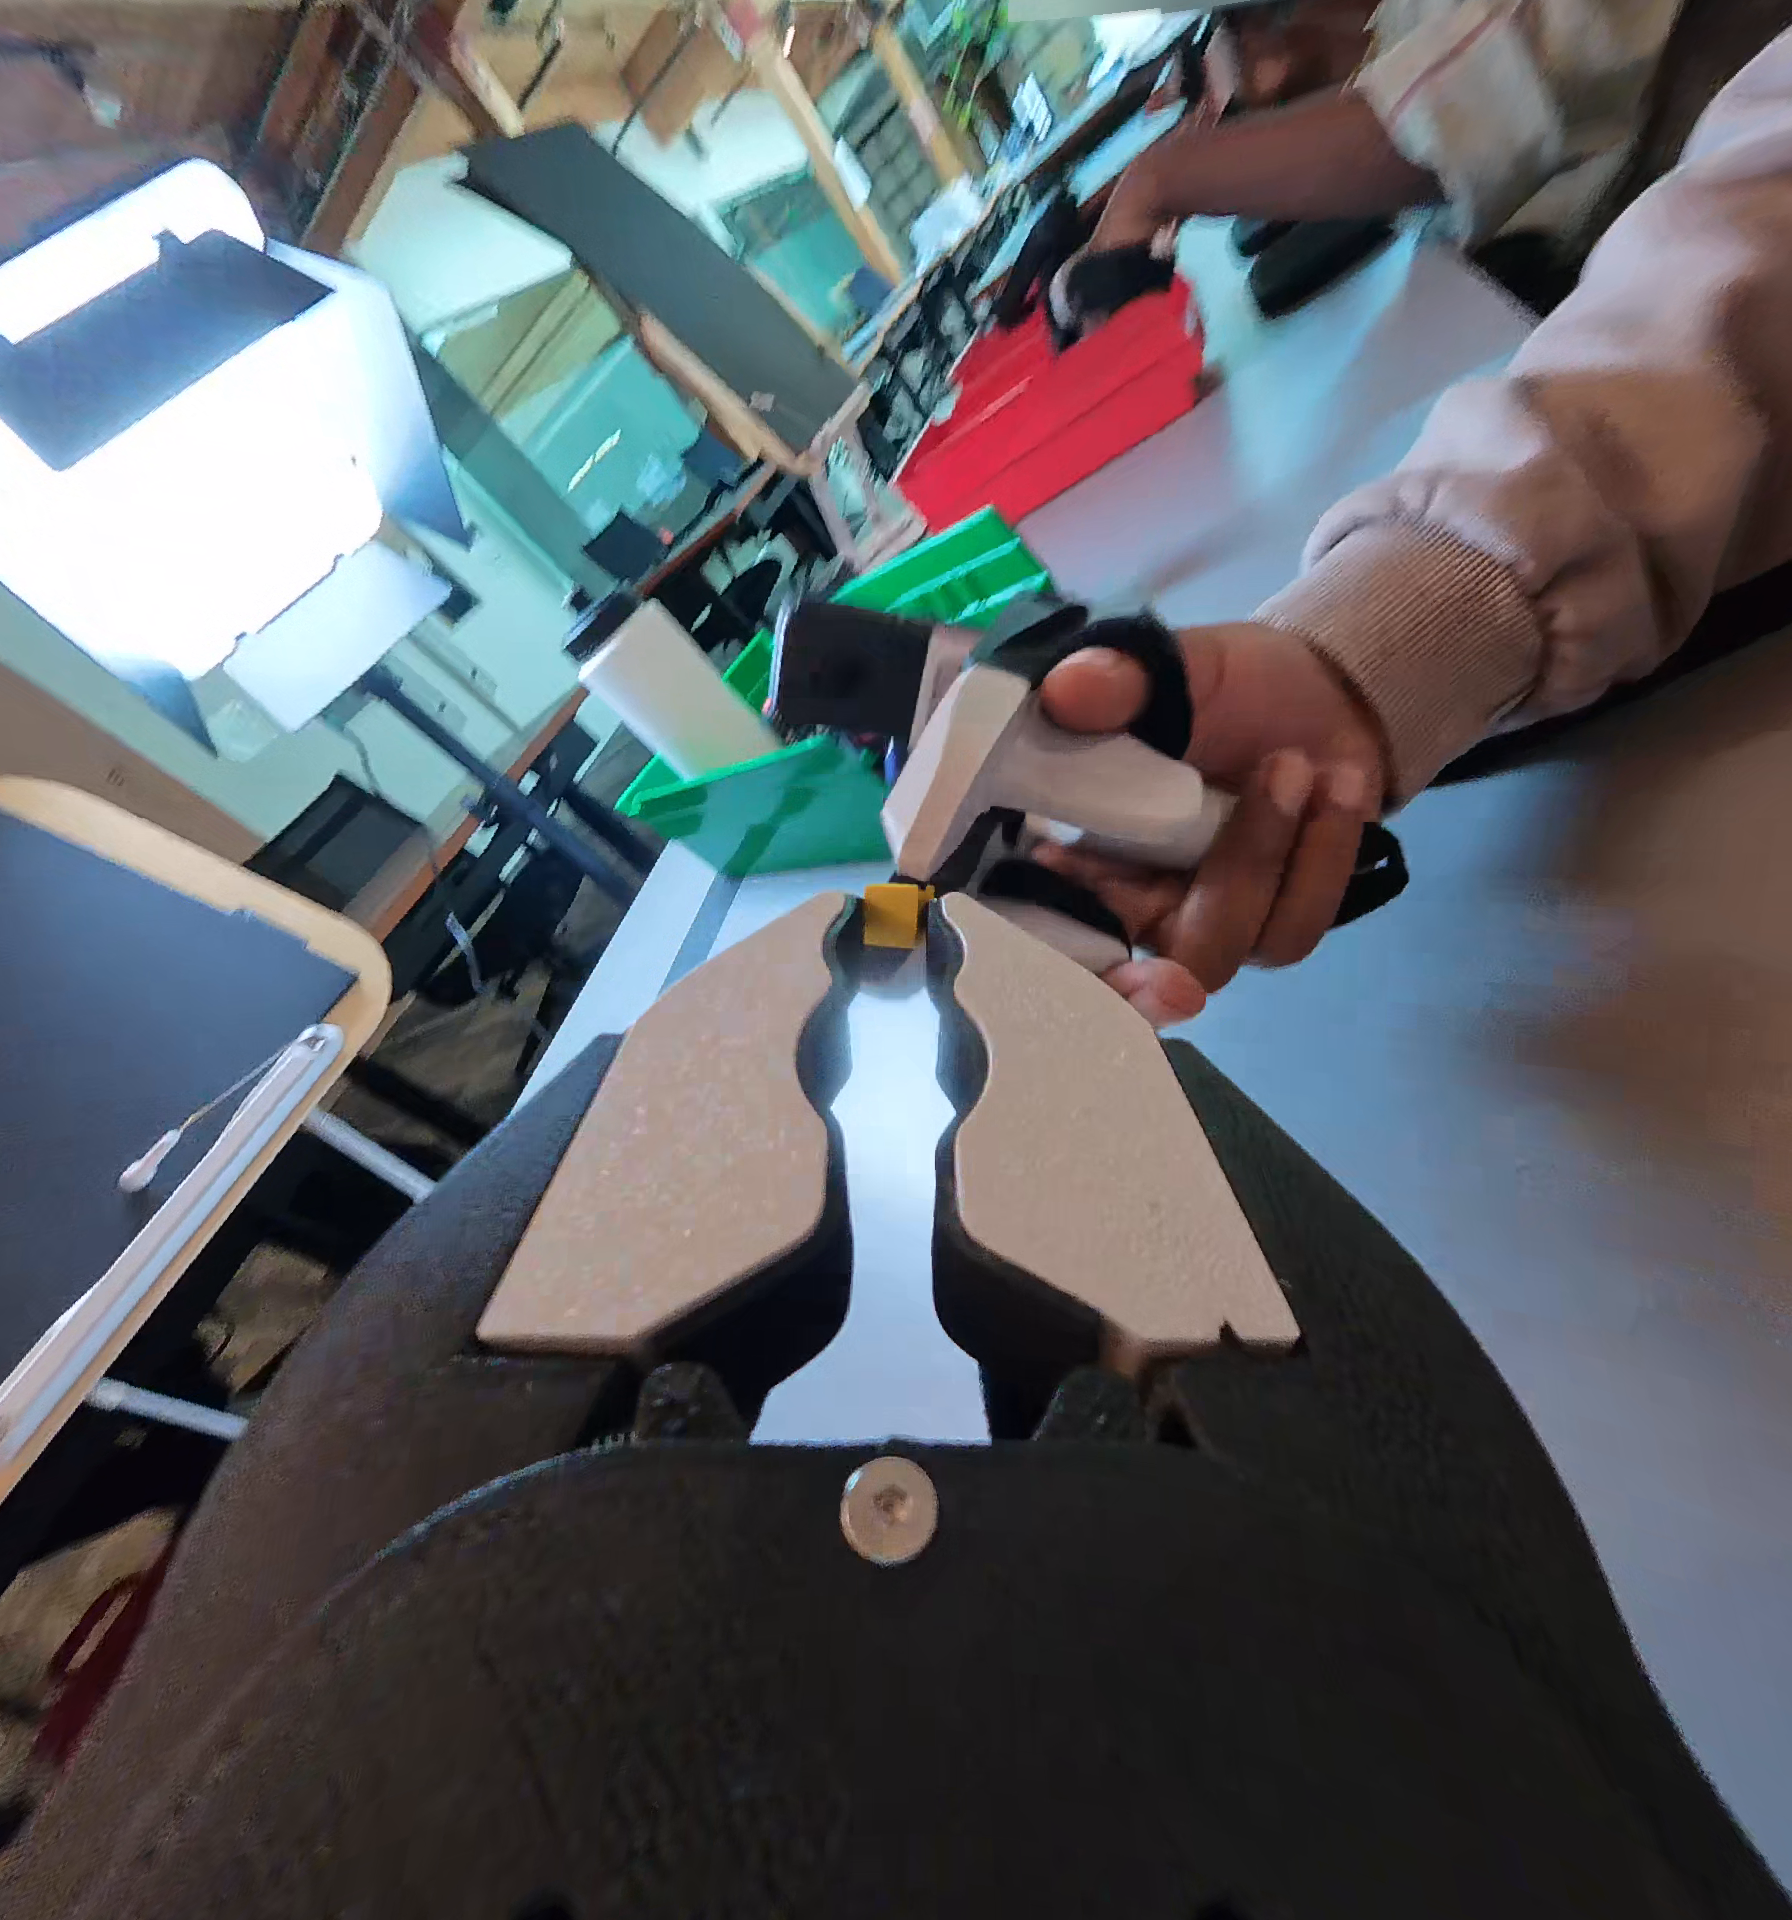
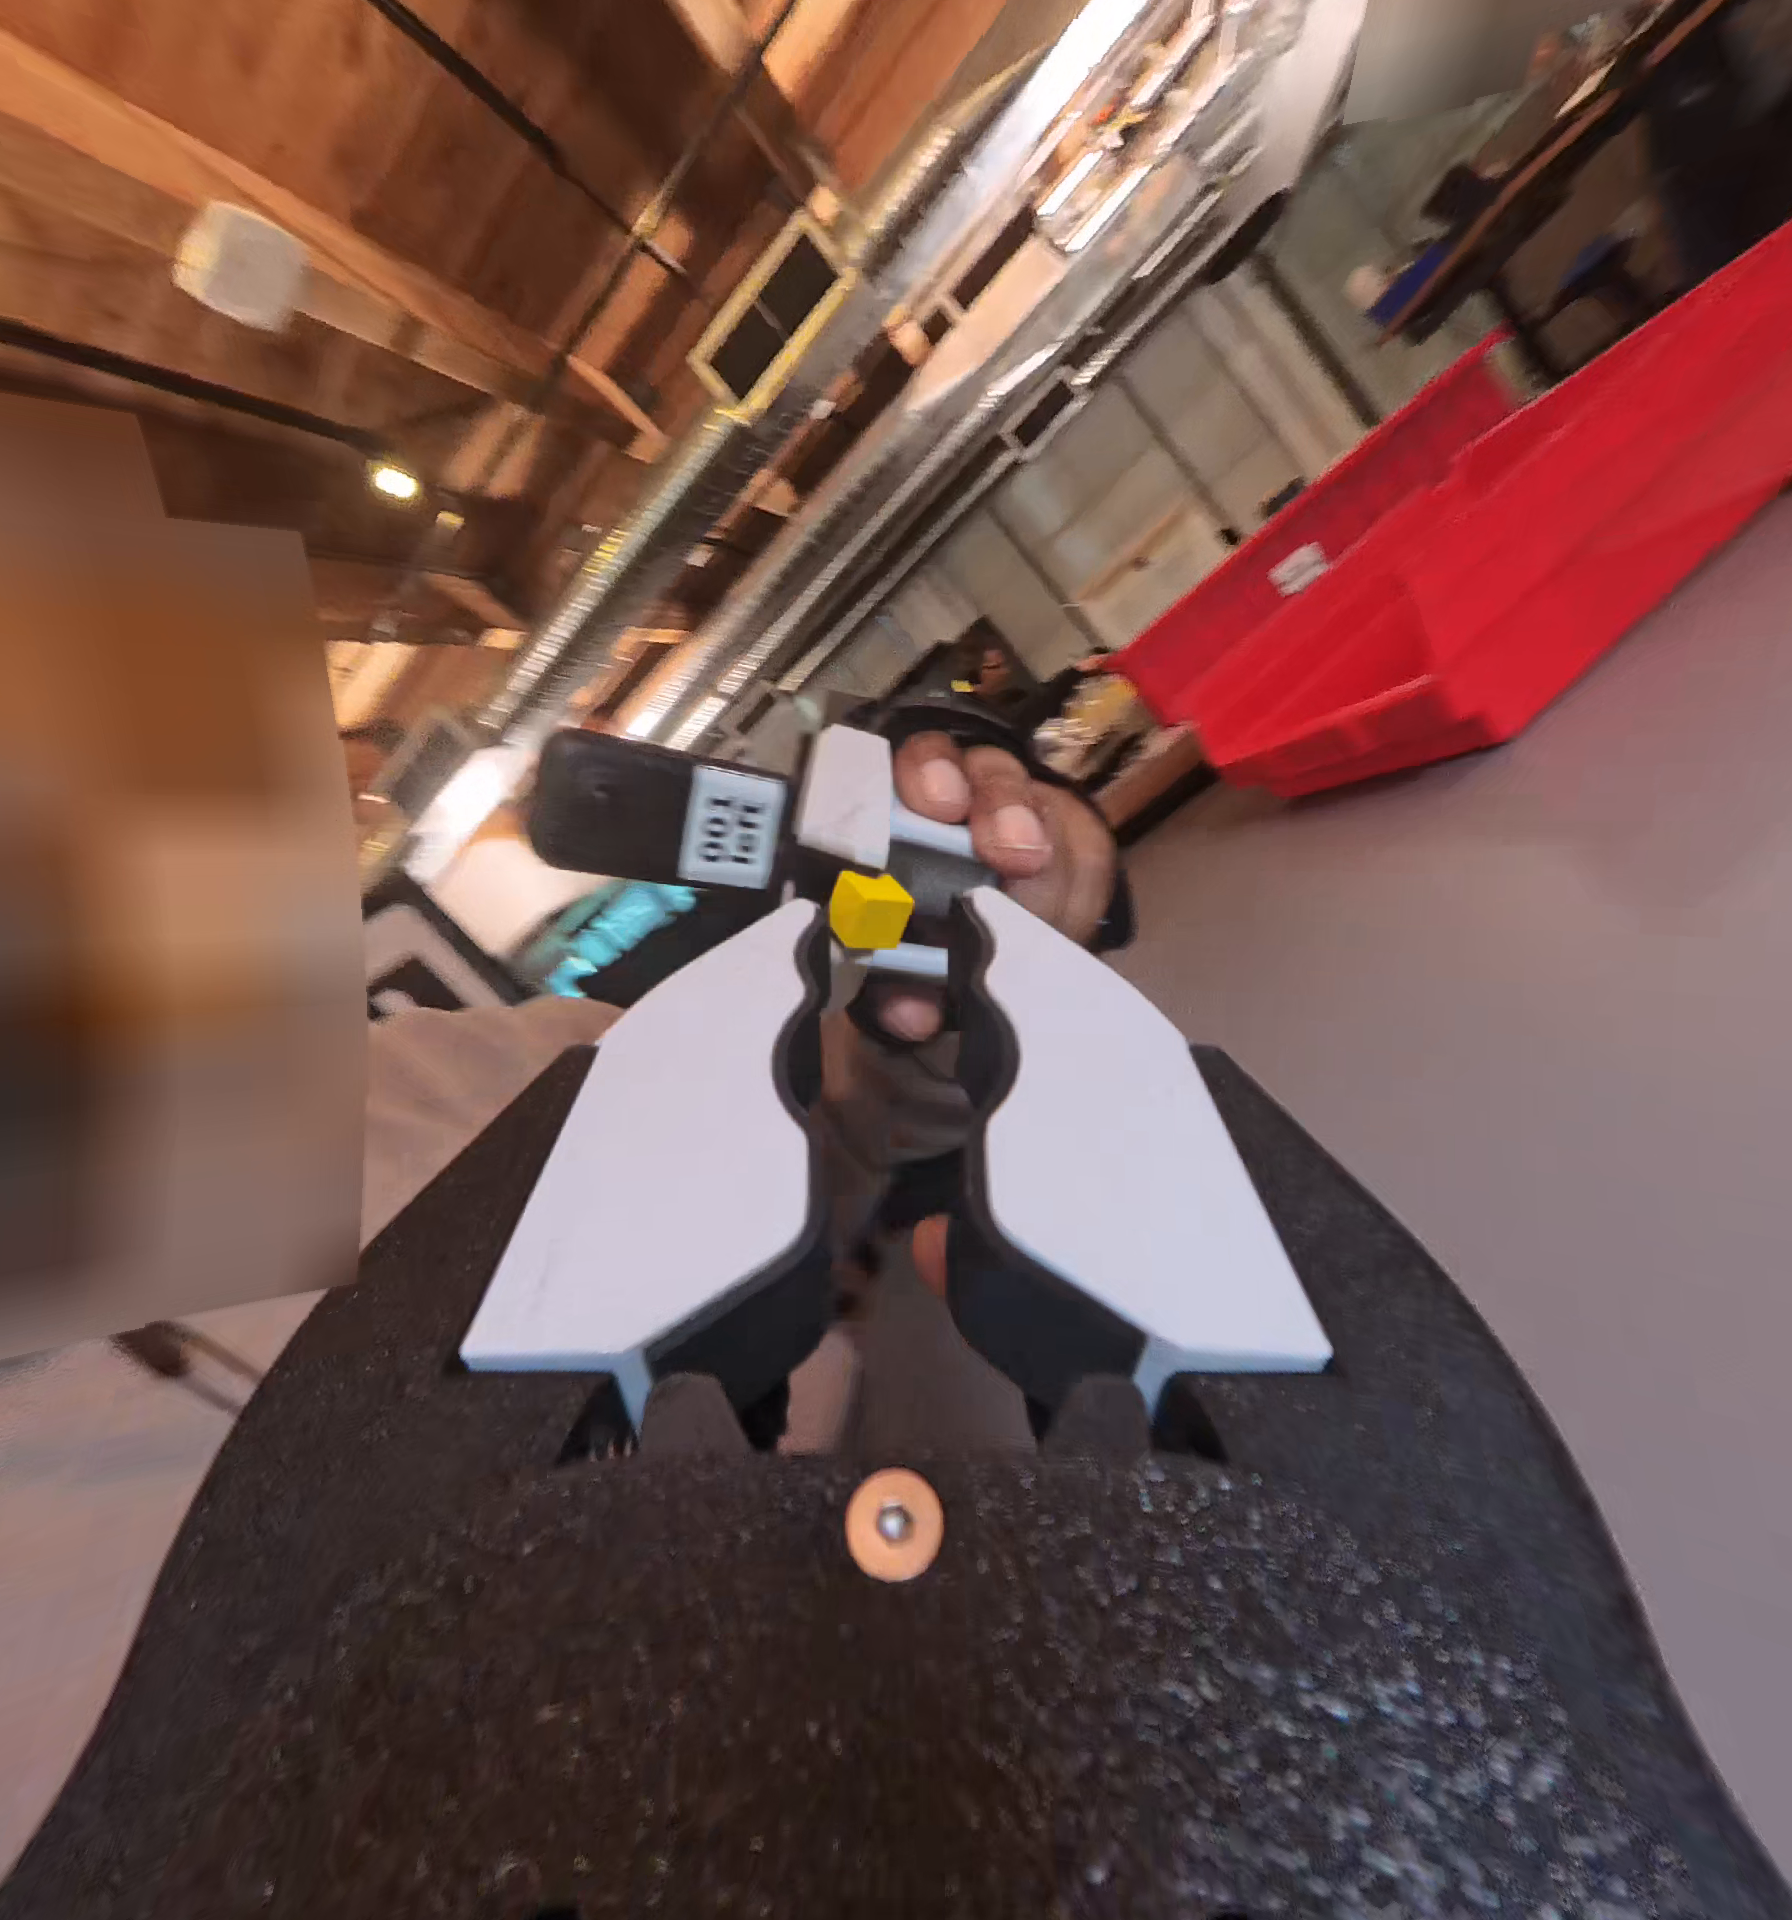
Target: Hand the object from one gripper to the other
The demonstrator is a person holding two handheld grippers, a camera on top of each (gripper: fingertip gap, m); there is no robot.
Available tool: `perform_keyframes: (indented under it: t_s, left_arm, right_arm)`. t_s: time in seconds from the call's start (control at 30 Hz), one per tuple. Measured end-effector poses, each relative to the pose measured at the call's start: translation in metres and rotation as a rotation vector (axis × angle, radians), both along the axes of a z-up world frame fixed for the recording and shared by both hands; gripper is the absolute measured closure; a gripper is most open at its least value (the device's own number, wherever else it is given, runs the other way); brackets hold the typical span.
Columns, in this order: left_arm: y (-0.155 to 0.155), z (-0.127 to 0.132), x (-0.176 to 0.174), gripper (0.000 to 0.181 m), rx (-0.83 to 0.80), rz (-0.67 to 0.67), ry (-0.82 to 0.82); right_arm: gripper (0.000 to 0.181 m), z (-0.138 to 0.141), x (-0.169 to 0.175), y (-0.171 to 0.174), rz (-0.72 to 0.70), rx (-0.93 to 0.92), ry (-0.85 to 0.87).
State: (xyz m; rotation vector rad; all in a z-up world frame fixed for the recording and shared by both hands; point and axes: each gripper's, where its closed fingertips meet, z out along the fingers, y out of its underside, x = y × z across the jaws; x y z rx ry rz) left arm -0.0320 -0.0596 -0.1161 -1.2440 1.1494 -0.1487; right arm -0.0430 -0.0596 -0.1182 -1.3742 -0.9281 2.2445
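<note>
A small yellow cube (image 1: pixel 890 914) is pinched between the black pads at the tips of my left gripper (image 1: pixel 892 920), held above the grey table (image 1: pixel 1494 1195). My right gripper (image 1: pixel 933 883), held by a hand in a beige sleeve, comes in from the right with its tips at the cube. In the right wrist view the cube (image 2: pixel 871 909) sits between the tips of my right gripper (image 2: pixel 887 914). Its jaws stand a little wider than the cube, with a gap on the right side. The left gripper's grey fingers (image 2: pixel 845 800) clamp the cube from above and below.
Red bins (image 1: pixel 1058 416) and green bins (image 1: pixel 767 800) stand on the table behind the grippers. A white tumbler (image 1: pixel 674 696) stands by the green bins. The red bins also show in the right wrist view (image 2: pixel 1494 582). A second person's hands work at the far table end (image 1: pixel 1131 260).
</note>
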Motion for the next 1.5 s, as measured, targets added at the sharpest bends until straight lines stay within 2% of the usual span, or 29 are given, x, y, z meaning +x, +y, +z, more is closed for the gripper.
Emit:
perform_keyframes:
  t_s: [0.03,0.1,0.17,0.3,0.37,0.47,0.53,0.63,0.8,0.97,1.03,1.1,1.17,1.3,1.4,1.5]
  left_arm:
    - [0.006,-0.005,-0.005,0.170,-0.004,0.042,0.041]
    - [0.016,-0.016,-0.011,0.170,-0.042,0.108,0.110]
    - [0.020,-0.030,-0.012,0.170,-0.176,0.115,0.108]
    - [0.016,-0.046,-0.009,0.170,-0.574,0.018,-0.071]
    - [0.012,-0.042,-0.008,0.170,-0.760,-0.068,-0.220]
    - [0.006,-0.039,-0.007,0.170,-1.027,-0.181,-0.399]
    - [0.007,-0.038,-0.007,0.170,-1.119,-0.211,-0.486]
    - [0.008,-0.033,-0.007,0.171,-1.233,-0.264,-0.596]
    - [0.006,-0.029,-0.006,0.171,-1.331,-0.318,-0.687]
    - [0.003,-0.024,-0.003,0.171,-1.352,-0.347,-0.703]
    - [0.004,-0.024,-0.004,0.171,-1.344,-0.344,-0.719]
    - [0.008,-0.018,-0.005,0.169,-1.262,-0.349,-0.737]
    - [0.012,-0.008,-0.008,0.157,-1.117,-0.332,-0.722]
    - [0.015,-0.005,-0.015,0.151,-0.686,-0.181,-0.453]
    - [0.012,-0.011,-0.012,0.150,-0.445,-0.103,-0.235]
    - [0.013,-0.020,-0.007,0.155,-0.296,-0.049,-0.097]
  right_arm:
    - [0.160,-0.006,-0.001,0.008,-0.083,0.093,-0.044]
    - [0.159,-0.014,-0.002,0.024,-0.243,0.271,-0.110]
    - [0.159,-0.017,-0.001,0.025,-0.328,0.476,-0.132]
    - [0.156,-0.027,0.000,0.006,-0.385,1.076,-0.128]
    - [0.155,-0.032,0.000,0.003,-0.447,1.316,-0.136]
    - [0.161,-0.031,-0.002,0.000,-0.557,1.544,-0.125]
    - [0.169,-0.029,-0.003,0.003,-0.638,1.661,-0.133]
    - [0.171,-0.028,-0.002,0.001,-0.671,1.747,-0.124]
    - [0.169,-0.022,0.000,0.002,-0.692,1.708,-0.110]
    - [0.169,-0.023,0.000,0.001,-0.663,1.686,-0.108]
    - [0.169,-0.023,0.000,0.004,-0.642,1.612,-0.129]
    - [0.170,-0.018,0.000,0.005,-0.586,1.373,-0.139]
    - [0.170,-0.013,0.001,0.011,-0.510,1.051,-0.156]
    - [0.170,-0.012,0.002,0.017,-0.264,0.448,-0.186]
    - [0.170,-0.015,0.002,0.015,-0.113,0.174,-0.201]
    - [0.171,-0.019,0.000,0.009,-0.022,0.034,-0.230]
